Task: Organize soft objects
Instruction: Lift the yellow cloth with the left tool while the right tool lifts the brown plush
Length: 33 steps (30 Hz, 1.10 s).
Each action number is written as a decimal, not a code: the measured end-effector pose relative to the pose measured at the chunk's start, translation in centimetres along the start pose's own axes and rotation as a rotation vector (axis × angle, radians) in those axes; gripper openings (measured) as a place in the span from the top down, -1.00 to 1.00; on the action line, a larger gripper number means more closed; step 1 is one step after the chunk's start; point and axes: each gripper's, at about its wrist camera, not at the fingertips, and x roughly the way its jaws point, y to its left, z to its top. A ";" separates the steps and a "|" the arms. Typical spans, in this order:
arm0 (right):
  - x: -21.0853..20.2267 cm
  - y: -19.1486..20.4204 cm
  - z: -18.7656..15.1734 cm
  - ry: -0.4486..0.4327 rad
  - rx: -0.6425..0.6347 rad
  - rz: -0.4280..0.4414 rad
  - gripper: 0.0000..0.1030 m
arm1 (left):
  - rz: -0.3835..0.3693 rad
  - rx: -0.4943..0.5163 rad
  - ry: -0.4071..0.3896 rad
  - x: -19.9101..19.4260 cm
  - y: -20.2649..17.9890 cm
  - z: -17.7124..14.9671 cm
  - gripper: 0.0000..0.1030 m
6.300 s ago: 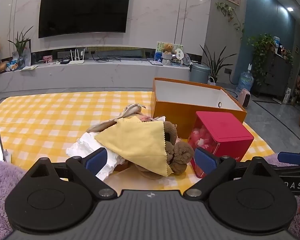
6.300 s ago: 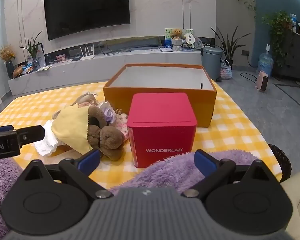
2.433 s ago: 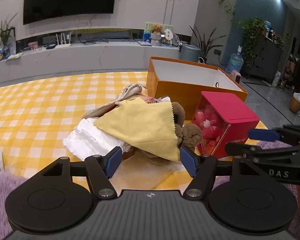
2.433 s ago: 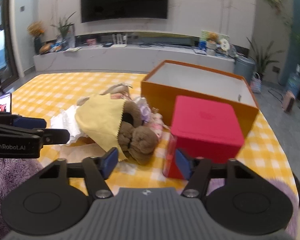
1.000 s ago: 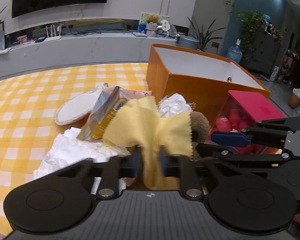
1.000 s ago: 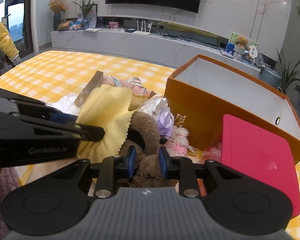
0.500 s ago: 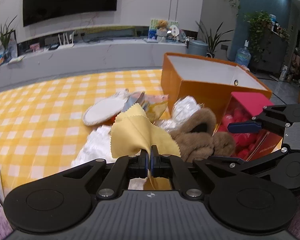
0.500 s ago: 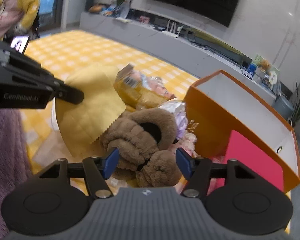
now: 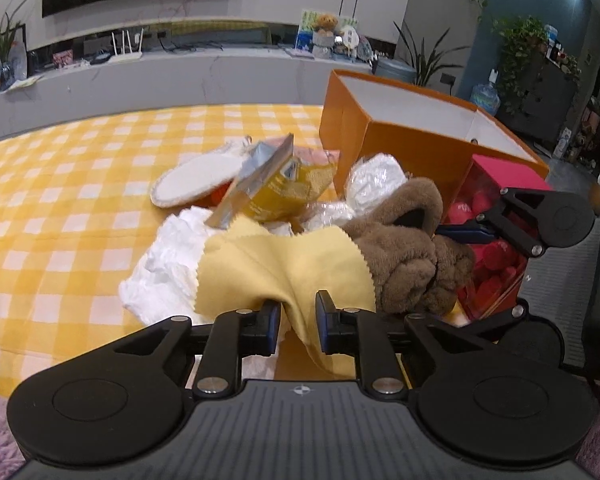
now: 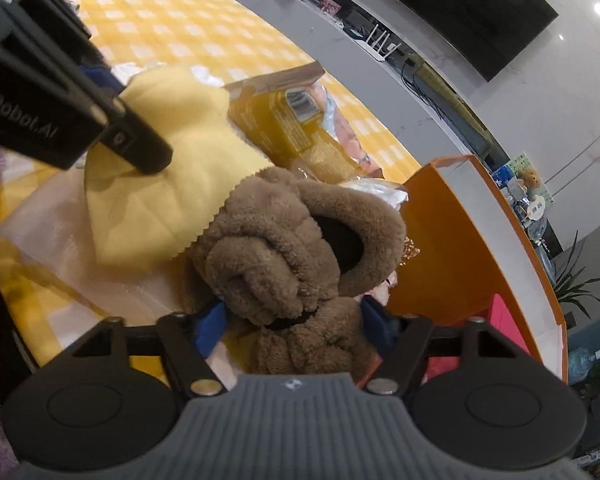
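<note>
A yellow cloth (image 9: 284,264) lies over a heap on the checked table, next to a brown fuzzy slipper (image 9: 412,252). My left gripper (image 9: 298,322) has its jaws slightly apart with a fold of the cloth hanging between them. In the right wrist view the cloth (image 10: 156,188) lies left of the slipper (image 10: 296,248). My right gripper (image 10: 292,326) is open, its blue pads on either side of the slipper's near end. The left gripper's finger (image 10: 132,140) rests on the cloth there.
An open orange box (image 9: 416,128) stands behind the heap, a red box (image 9: 496,216) to its right. A yellow snack packet (image 9: 276,184), a white round pad (image 9: 196,180), white crumpled cloth (image 9: 160,272) and plastic wrap lie in the heap. Purple fleece borders the near edge.
My left gripper's jaws have parted slightly from being pinched on the yellow cloth. My right gripper has moved down and forward so its open jaws straddle the brown slipper.
</note>
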 end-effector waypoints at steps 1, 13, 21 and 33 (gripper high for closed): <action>-0.1 0.0 0.0 -0.001 -0.002 -0.003 -0.14 | -0.003 0.001 0.010 0.2 0.0 -0.1 0.65; -5.2 -0.6 -1.0 -0.087 0.089 -0.050 0.86 | 0.004 0.020 -0.157 -4.3 -0.8 0.2 0.96; -9.2 -2.2 -1.6 -0.160 0.243 -0.026 0.98 | 0.009 0.051 -0.211 -7.1 -2.6 0.7 0.96; -9.2 -2.5 -4.9 -0.064 0.365 0.048 0.37 | -0.021 0.100 -0.088 -5.4 -4.7 -1.4 0.96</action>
